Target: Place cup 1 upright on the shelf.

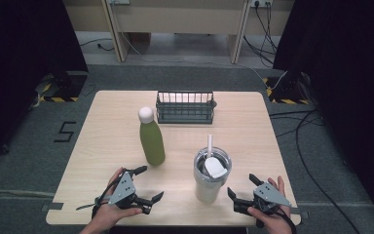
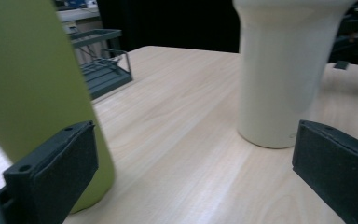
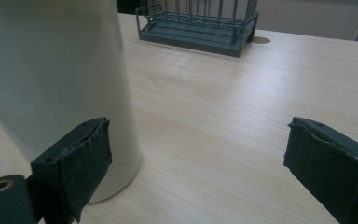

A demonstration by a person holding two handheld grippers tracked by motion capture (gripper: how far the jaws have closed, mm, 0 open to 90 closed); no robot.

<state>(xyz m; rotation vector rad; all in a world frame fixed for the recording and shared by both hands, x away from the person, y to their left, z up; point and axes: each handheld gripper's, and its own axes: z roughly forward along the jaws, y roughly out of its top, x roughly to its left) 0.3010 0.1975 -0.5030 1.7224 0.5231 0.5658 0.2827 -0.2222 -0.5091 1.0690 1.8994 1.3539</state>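
A green bottle (image 1: pixel 152 141) with a white cap stands upright near the table's middle. To its right stands a cream tumbler (image 1: pixel 211 179) with a lid and a white straw. My left gripper (image 1: pixel 152 182) rests at the front edge just below the bottle, open with nothing between its jaws. In the left gripper view the bottle (image 2: pixel 32 88) rises close behind the left jaw, with the tumbler (image 2: pixel 279 74) ahead to the right. My right gripper (image 1: pixel 241 184) sits open beside the tumbler's right side. The right gripper view has the tumbler (image 3: pixel 56 79) close behind its left jaw.
A dark wire rack (image 1: pixel 185 107) stands at the back middle of the wooden table (image 1: pixel 102 122), also seen as the rack (image 3: pixel 200 25) far ahead. Bare wood lies between the bottle and the tumbler. Cables run over the floor at the right.
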